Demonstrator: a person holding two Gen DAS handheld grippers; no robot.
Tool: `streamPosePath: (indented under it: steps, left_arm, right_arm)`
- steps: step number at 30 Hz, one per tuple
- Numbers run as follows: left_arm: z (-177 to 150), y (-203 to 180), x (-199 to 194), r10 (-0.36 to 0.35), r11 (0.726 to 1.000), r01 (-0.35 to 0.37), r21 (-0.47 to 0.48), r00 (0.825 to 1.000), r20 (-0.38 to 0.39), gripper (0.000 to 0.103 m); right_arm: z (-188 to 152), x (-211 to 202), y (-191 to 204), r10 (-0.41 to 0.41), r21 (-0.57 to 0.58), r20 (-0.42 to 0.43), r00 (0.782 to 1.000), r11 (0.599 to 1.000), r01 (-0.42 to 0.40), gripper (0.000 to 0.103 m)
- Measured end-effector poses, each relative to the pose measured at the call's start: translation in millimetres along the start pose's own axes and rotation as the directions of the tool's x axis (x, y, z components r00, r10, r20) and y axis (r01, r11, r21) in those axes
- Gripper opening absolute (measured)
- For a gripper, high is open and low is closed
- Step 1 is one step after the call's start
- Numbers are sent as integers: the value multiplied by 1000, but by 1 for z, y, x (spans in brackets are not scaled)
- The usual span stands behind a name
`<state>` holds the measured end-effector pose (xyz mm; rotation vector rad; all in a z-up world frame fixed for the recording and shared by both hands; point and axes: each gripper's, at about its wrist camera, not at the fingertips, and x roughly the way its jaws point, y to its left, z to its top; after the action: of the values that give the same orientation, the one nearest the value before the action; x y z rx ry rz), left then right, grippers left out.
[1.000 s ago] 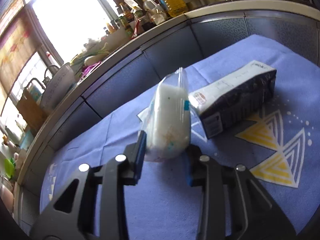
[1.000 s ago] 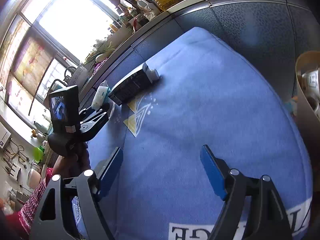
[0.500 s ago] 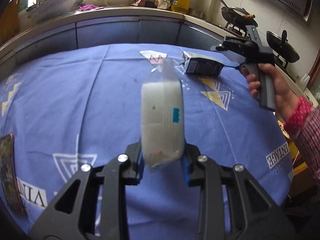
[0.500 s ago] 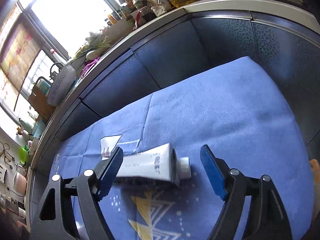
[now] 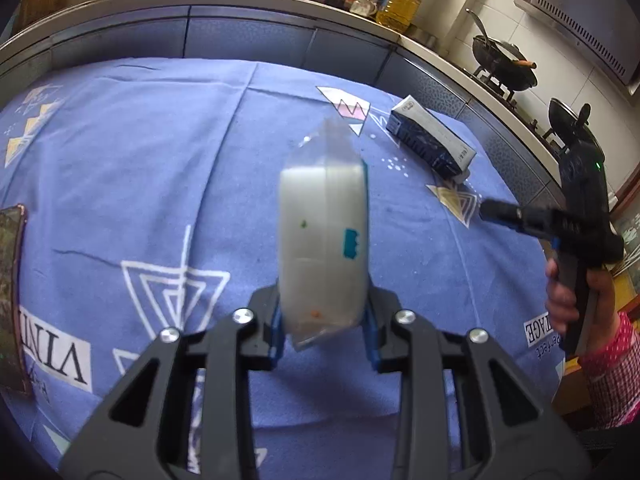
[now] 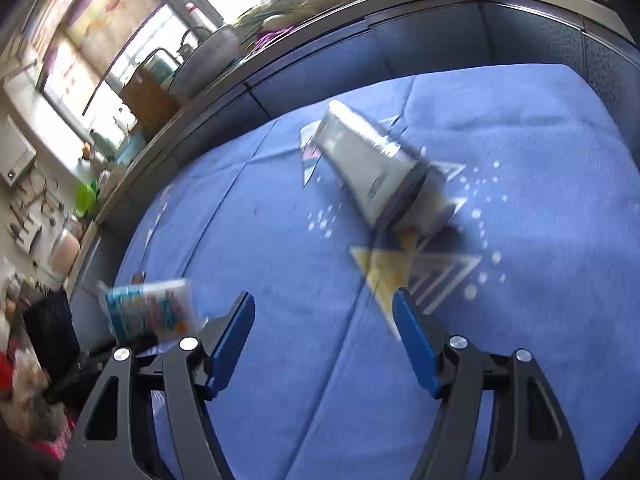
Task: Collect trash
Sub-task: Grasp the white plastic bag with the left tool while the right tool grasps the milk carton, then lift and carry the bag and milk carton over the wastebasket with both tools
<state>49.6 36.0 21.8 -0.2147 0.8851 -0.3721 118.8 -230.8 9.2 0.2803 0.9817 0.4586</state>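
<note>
A white packet in a clear wrapper [image 5: 324,236], marked with a teal patch and small coloured specks, stood on end, lifted above the cloth. A dark-and-white tube with a pale cap [image 5: 434,144] lay flat toward two o'clock of it, cap end at five o'clock, well apart from the packet.
</note>
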Motion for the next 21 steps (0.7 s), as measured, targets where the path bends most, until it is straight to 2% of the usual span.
streamPosePath:
  steps: [2,4,6,8,10,13,14,15,18,21]
  left_arm:
    - [0,1,-1,23,1000,-23,-5,1000,0,34]
    - [2,1,0,49,999,-49,-5,999,1,34]
    - [6,2,0,78,997,-78,-4,997,4,34]
    - [9,1,1,87,996,-87,-5,996,10,34]
    - [14,0,2,100,995,-100,-2,995,14,34]
    - [20,-1,3,105,994,-105,1,994,19,34]
    - [22,-1,3,99,995,-99,0,995,21,34]
    - [23,-1,2,82,997,-82,-2,996,22,30]
    - [24,0,-4,60,998,-61,6,997,48,29]
    - [20,3,-2,29,1000,-29,-9,999,28,29]
  right_arm:
    - [-8,-9,14,-117,-71,68,991,990,121,72]
    - [-2,-16,22,-219,-118,168,961,963,241,72]
    - [14,-18,26,-294,-151,260,920,928,340,83]
    - [34,-3,23,-340,-182,273,900,901,395,89]
    - [57,20,14,-398,-187,249,883,875,447,89]
    - [81,50,-8,-406,-138,167,899,893,428,89]
    - [84,55,-14,-396,-112,151,906,904,413,83]
    - [83,56,-18,-380,-89,141,914,915,394,59]
    - [69,49,-11,-329,-65,132,935,939,339,52]
    - [35,31,5,-254,-40,90,963,965,258,51]
